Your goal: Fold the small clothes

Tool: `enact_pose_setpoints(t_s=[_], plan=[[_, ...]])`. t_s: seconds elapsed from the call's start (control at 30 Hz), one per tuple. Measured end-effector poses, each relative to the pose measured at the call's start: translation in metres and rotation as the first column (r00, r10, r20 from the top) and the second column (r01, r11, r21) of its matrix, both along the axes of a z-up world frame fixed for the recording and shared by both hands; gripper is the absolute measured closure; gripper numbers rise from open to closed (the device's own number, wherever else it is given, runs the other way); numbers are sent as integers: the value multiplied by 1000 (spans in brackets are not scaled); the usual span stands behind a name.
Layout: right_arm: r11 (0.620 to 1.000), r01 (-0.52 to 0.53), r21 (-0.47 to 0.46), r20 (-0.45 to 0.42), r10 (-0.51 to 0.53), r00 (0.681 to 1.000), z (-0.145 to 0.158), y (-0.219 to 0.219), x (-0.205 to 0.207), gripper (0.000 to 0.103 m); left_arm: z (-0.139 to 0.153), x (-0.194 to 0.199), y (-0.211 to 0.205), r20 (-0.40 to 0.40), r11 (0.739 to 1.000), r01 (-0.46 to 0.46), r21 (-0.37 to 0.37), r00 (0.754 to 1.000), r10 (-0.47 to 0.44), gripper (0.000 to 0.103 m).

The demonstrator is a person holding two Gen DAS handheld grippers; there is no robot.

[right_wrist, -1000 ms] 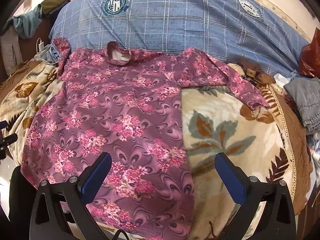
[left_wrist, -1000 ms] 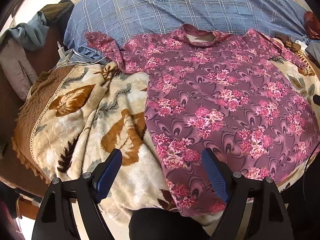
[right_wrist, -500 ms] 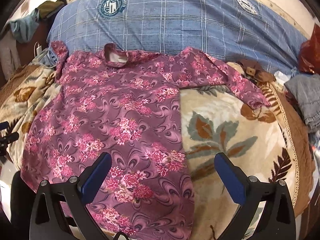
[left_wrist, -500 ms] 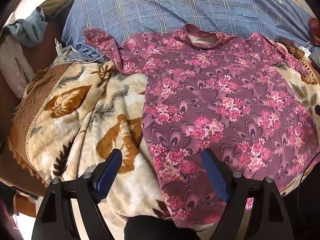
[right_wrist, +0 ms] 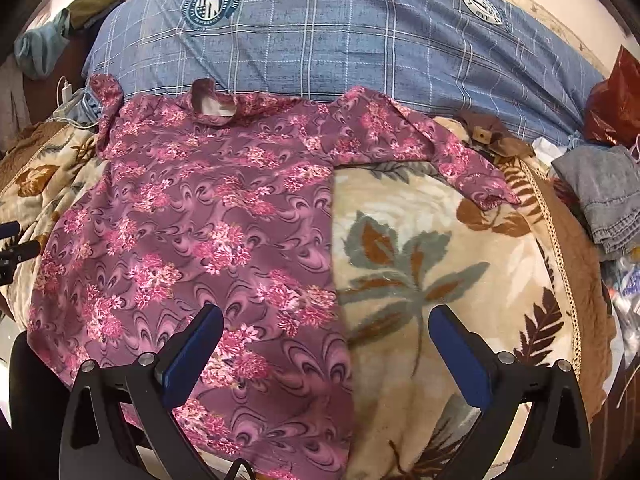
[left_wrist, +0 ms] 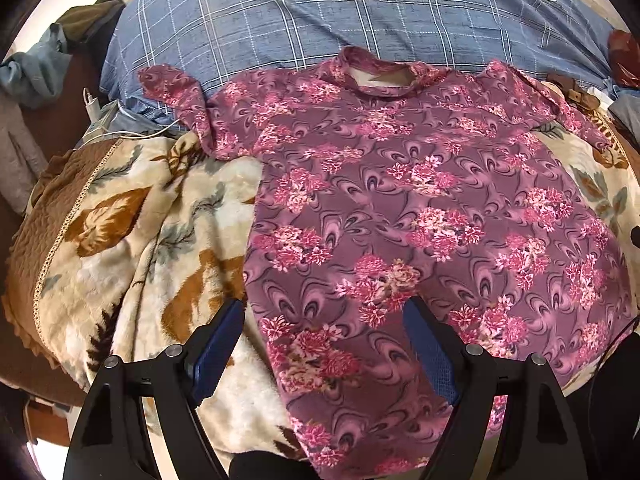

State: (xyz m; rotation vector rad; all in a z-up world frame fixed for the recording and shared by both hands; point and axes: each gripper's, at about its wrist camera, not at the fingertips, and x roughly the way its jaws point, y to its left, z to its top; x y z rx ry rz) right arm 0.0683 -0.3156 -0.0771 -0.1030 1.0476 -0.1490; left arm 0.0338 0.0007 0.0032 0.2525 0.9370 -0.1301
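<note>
One pink flowery shirt (left_wrist: 420, 220) lies flat on a soft leaf blanket (left_wrist: 132, 240). The shirt's long way runs straight away from the grippers: its bottom edge is close to them and its neck hole (left_wrist: 386, 78) is at the far end, touching a blue checked cover (left_wrist: 320, 28). It has two short sleeves. One sleeve (left_wrist: 176, 96) sticks out on the left side, up onto the blue cover. The other sleeve (right_wrist: 440, 152) sticks out on the right side and lies on the blanket.

The left gripper (left_wrist: 324, 344) hangs just over the shirt's bottom left part. Its two blue fingers (left_wrist: 218, 348) are spread wide and hold nothing. The shirt's left edge runs between them.

The right gripper (right_wrist: 326, 350) hangs just over the shirt's bottom right part. Its two blue fingers (right_wrist: 460, 360) are spread wide too, with nothing in them. The shirt's right edge runs between them, so one finger is over the shirt and one is over the blanket.

A folded grey cloth (right_wrist: 604, 196) sits far off to the right, and one red bag (right_wrist: 616, 100) sits behind it.
</note>
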Motion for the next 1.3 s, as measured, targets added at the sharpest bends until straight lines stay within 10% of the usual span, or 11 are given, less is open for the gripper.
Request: enact_pose_setpoints(t_s=[0.73, 0.93, 1.07, 1.13, 1.3], plan=[[963, 102, 249, -43, -94, 995, -49, -43, 119, 16, -39, 144, 59, -105, 973, -231, 12, 967, 231, 21], [980, 50, 194, -76, -36, 996, -84, -23, 153, 32, -73, 175, 58, -204, 972, -228, -48, 955, 214, 22], [997, -32, 75, -83, 39, 996, -86, -6, 161, 97, -84, 183, 60, -225, 968, -220, -119, 956, 190, 33], [995, -78, 58, -81, 82, 993, -81, -6, 161, 97, -85, 187, 64, -250, 957, -222, -187, 953, 172, 59], [988, 65, 138, -77, -55, 995, -71, -59, 173, 97, -93, 205, 69, -235, 960, -260, -107, 944, 230, 60]])
